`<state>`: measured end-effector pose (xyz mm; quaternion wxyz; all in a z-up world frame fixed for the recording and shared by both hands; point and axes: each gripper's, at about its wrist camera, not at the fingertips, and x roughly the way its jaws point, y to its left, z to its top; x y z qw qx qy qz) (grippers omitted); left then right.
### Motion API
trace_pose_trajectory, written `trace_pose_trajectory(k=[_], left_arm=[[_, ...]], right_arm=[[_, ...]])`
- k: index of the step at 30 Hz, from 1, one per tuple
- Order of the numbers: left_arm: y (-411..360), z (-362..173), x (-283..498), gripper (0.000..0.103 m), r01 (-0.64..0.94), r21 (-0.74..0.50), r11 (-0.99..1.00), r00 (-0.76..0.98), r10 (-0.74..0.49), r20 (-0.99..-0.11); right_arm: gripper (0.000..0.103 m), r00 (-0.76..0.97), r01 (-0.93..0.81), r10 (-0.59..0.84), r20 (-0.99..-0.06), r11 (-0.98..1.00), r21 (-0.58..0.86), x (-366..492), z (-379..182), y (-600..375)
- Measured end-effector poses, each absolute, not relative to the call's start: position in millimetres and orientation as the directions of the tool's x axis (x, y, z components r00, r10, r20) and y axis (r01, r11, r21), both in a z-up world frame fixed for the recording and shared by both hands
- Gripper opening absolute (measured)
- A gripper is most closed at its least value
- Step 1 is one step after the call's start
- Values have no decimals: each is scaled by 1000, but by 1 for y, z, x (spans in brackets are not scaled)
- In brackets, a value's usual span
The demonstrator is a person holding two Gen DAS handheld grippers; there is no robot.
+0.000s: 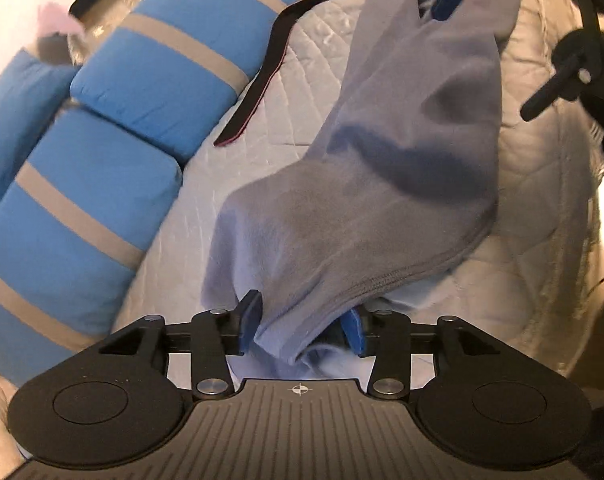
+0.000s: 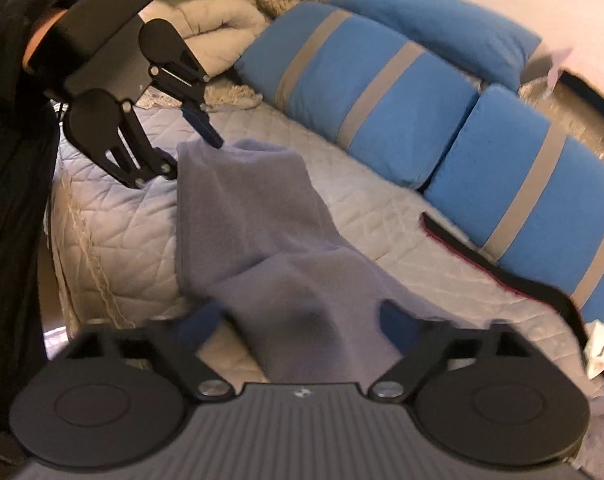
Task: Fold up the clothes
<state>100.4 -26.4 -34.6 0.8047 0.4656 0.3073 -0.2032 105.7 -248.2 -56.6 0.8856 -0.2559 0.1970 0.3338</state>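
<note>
A grey-lavender garment [image 1: 402,168] hangs stretched above the quilted bed between my two grippers. In the left wrist view my left gripper [image 1: 302,328] has its blue pads closed on one bunched end of the cloth. In the right wrist view the same garment [image 2: 254,220] runs from my left gripper [image 2: 206,140] at the far upper left down to my right gripper [image 2: 302,320]. The right fingers stand wide apart with the cloth draped between and over them; whether they pinch it is not clear.
Blue pillows with grey stripes [image 2: 382,92] line the far side of the quilted bed [image 2: 114,220]. A dark strap with a red edge [image 1: 262,76] lies on the quilt. A pile of beige and green bedding [image 2: 230,0] sits at the head.
</note>
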Motion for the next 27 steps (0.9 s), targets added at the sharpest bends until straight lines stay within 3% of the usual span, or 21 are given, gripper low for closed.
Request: trace_pose_trajectory(k=[3,9,13,19,24,27], left_arm=[[-22,-30,91,52,605,617,503,732,-46,-680],[-30,-18,78,52,615,570,545,734,-132,-666],[-35,-8,70,52,610,534,585,743,-190,-642],[-30,0,84,52,568,359,741,728,-248,-639],[-12,8,96,55,512,138,848,700,-318,-639],[4,13,100,65,466,16,885,701,-358,-617]], right_arm=[[103,720,-666,460,-519,669,-331,105,-59,-260],[103,736,-609,413,-536,751,-257,109,-63,-298],[103,742,-549,408,-532,825,-133,122,-62,-326],[101,716,-543,489,-498,839,43,151,-55,-335],[88,672,-580,566,-478,803,136,196,-54,-309],[80,634,-615,597,-491,775,148,222,-57,-285]])
